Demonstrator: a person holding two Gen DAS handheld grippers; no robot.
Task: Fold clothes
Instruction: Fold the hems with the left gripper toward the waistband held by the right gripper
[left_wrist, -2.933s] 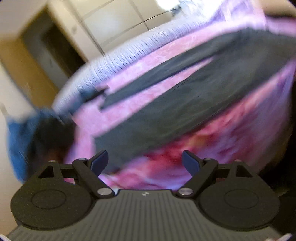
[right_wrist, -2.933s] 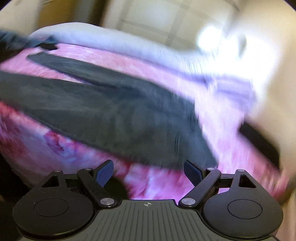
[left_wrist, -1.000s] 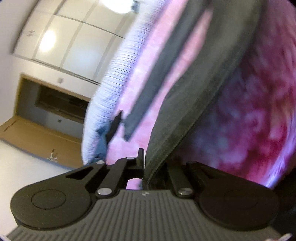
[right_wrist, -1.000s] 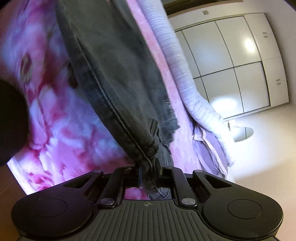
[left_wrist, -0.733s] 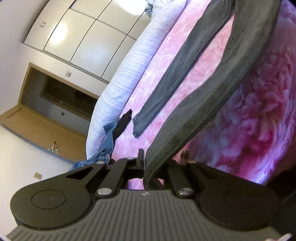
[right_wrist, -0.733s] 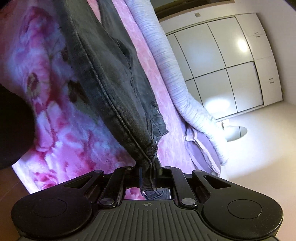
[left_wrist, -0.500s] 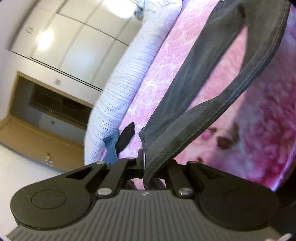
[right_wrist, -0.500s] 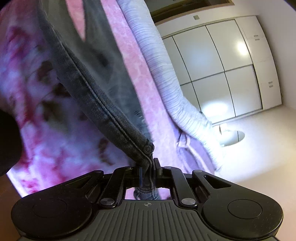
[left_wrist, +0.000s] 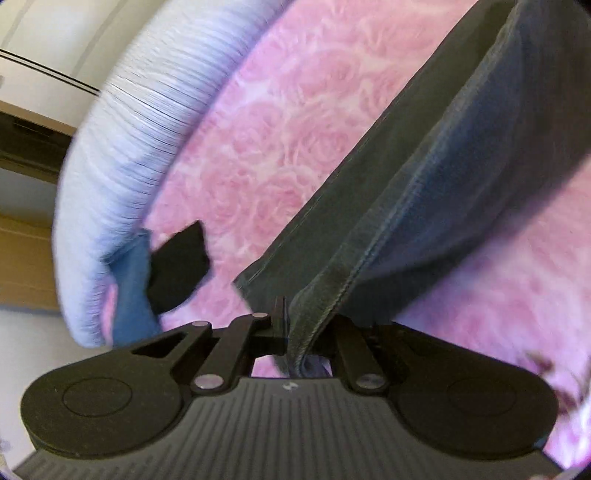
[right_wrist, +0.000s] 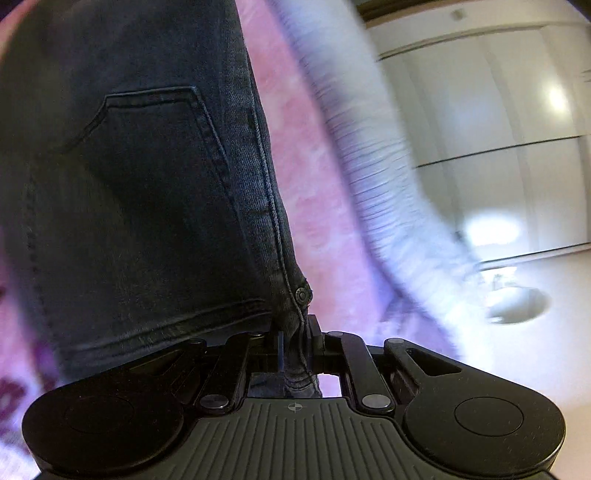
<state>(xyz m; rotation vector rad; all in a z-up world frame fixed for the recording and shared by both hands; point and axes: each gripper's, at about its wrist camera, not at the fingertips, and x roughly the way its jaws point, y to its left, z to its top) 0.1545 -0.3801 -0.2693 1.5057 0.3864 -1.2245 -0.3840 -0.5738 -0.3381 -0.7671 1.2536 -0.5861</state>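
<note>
Only the left wrist view shows the leg end of the dark grey jeans (left_wrist: 388, 206): a hemmed trouser leg runs away from the left claw (left_wrist: 306, 328) up and to the right across the pink rose-patterned bedspread (left_wrist: 266, 140). That claw is closed tight on a seamed edge of the denim, which rises straight out of its fingers. Ahead and to the left of it lie a small black cloth (left_wrist: 177, 269) and a blue garment (left_wrist: 129, 280), both against a rolled, pale lilac ribbed quilt (left_wrist: 122, 147).

Only the right wrist view shows the waist end: a stitched back pocket (right_wrist: 147, 166) ahead and left of the right claw (right_wrist: 295, 339), and a metal rivet (right_wrist: 302, 294) just above its fingers. The right claw is pinched shut on the waistband corner. To its right the bedspread (right_wrist: 314, 177) and quilt (right_wrist: 373, 155) sweep past, with white wardrobe doors (right_wrist: 498, 129) beyond.

Both claws point low along the bed, each view tilted and somewhat blurred.
</note>
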